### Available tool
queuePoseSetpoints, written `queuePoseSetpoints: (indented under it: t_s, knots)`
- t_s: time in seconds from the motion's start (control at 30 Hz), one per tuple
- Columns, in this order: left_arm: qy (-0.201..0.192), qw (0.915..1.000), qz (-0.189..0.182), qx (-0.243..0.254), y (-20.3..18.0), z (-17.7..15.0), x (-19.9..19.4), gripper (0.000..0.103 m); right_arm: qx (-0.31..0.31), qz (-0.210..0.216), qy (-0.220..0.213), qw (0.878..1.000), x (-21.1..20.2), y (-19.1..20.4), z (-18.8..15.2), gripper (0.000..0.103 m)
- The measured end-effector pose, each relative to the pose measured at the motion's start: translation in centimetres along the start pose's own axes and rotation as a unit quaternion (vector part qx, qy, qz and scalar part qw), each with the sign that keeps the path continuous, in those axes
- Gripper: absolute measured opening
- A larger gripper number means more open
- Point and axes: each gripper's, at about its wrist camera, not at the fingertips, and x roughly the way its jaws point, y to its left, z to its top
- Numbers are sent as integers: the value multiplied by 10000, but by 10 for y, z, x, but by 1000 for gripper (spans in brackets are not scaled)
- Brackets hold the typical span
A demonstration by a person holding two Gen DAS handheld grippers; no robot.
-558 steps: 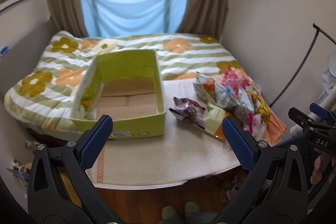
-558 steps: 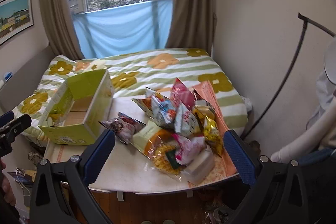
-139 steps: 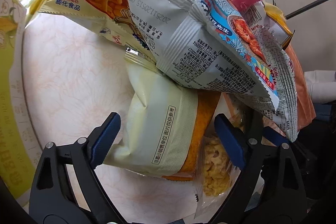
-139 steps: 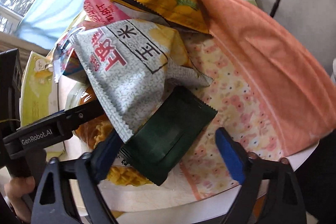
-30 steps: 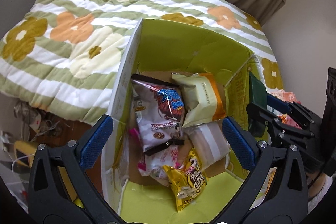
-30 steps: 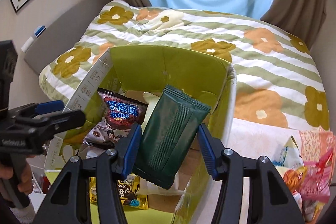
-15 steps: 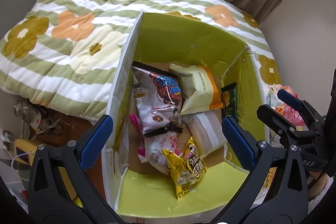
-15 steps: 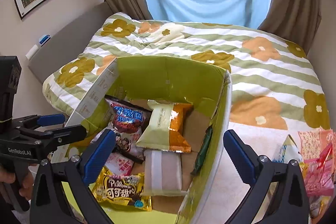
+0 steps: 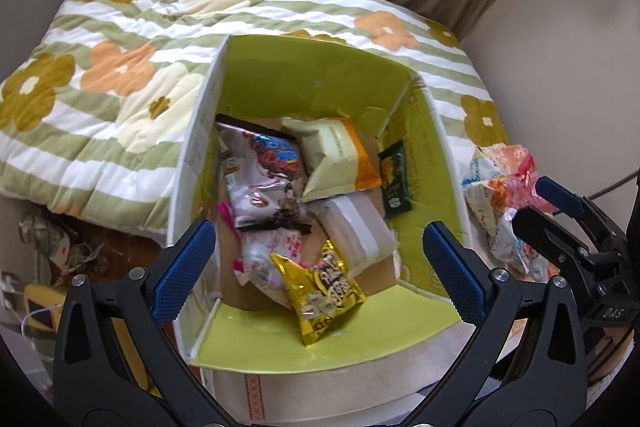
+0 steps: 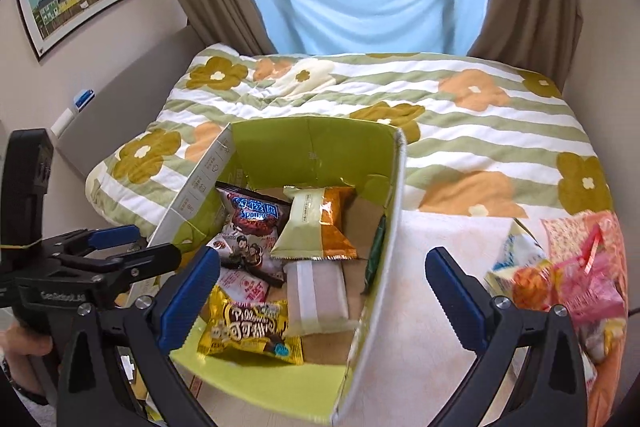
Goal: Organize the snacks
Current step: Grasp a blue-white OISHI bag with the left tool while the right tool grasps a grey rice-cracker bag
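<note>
Snacks: left wrist view, green box (image 9: 308,67) holds dark green packet (image 9: 394,179) upright against its right wall, cream-orange bag (image 9: 336,157), yellow bag (image 9: 324,291). Left gripper (image 9: 318,269) open, empty. Right wrist view: right gripper (image 10: 322,293) spread, empty; loose snack pile (image 10: 560,275) at table's right edge.

The box (image 9: 312,67) is lime green inside with white edges, holding a yellow foil packet (image 9: 320,291), a dark green packet (image 9: 394,179), a cream-and-orange packet (image 9: 336,155) and a maroon-and-white one (image 10: 252,223), beside a green-and-white striped quilt (image 10: 480,119) with orange and olive flowers.
</note>
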Motion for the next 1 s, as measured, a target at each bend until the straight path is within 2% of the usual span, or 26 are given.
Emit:
queuePoseSetpoints:
  t_s: [0.17,0.33,0.57,0.8,1.0]
  knots:
    - [-26,9992,-283,268,-26,-3,1,103,252,-151,-37,9996,-27,-13,-18,102]
    - [22,9969,-580,537,-70,-9,4,103,532,-416,-170,9976,-55,-37,-38,102]
    - [174,9938,-819,737,-146,-21,19,103,1009,-669,-318,9921,-96,-106,-66,102]
    - [525,9908,-1067,651,-222,-41,60,103,1042,-995,-62,9895,-121,-172,-96,102]
    - [842,9900,-1037,447,-266,-56,98,103,1155,-785,245,9899,-121,-223,-123,102]
